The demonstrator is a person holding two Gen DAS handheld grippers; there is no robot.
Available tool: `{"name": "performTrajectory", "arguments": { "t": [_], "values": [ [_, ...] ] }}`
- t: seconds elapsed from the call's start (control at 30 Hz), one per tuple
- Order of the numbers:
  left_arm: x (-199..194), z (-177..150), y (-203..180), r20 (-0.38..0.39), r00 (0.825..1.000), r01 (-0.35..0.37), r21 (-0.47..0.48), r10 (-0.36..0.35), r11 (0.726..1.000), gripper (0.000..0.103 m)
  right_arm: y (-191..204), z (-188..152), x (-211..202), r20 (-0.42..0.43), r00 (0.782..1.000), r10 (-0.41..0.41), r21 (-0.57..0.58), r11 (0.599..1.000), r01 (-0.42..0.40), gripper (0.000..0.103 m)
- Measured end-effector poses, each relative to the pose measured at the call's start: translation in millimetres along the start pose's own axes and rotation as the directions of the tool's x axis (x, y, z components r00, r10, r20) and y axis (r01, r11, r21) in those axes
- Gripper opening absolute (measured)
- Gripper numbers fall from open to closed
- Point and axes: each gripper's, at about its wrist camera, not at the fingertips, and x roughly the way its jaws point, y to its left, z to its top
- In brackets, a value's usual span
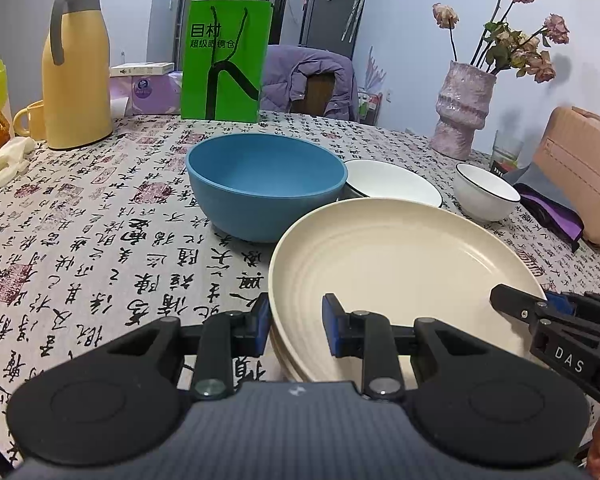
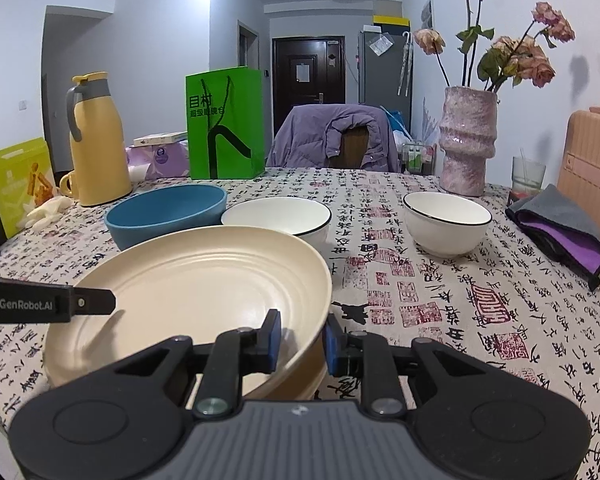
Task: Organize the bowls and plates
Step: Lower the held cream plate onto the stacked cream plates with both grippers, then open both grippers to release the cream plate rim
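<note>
Both grippers, left [image 1: 296, 324] and right [image 2: 300, 340], clamp one cream plate [image 1: 388, 264] atop a stack beside three bowls: one blue [image 1: 266, 184], two white [image 1: 392, 184].

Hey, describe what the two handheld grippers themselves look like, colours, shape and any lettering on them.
Both are matte black. The left gripper and right gripper each have a ribbed dark grey body, two round black side discs, linkage arms with silver pivot pins, and blue pads on the fingers. White lettering reads DAS on the right one's side and GenRobot.AI on the left's. No cables visible.
</note>
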Motion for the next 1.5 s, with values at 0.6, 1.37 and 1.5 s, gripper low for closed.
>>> {"name": "performTrajectory", "arguments": {
  "t": [0.6, 1.37, 1.5],
  "values": [
    [3.9, -5.1, -3.0, 0.009, 1.000, -0.024, 0.034, 0.024, 0.999, 0.027, 11.7, -7.4, -1.8, 0.046, 0.998, -0.047, -0.111, 0.992, 0.051, 0.025],
    [4.2, -5.0, 5.4, -0.001, 1.000, 0.011, 0.005, -0.011, 1.000, 0.028, 16.2, -14.9, 2.4, 0.017, 0.998, -0.054, -0.180, 0.982, 0.056, 0.039],
    [5.1, -4.8, 5.0, -0.002, 1.000, 0.008, 0.010, -0.008, 1.000, 0.028, 14.7, -14.5, 2.2, 0.013, 0.999, -0.045, -0.172, 0.984, 0.046, 0.039]
  ]
}}
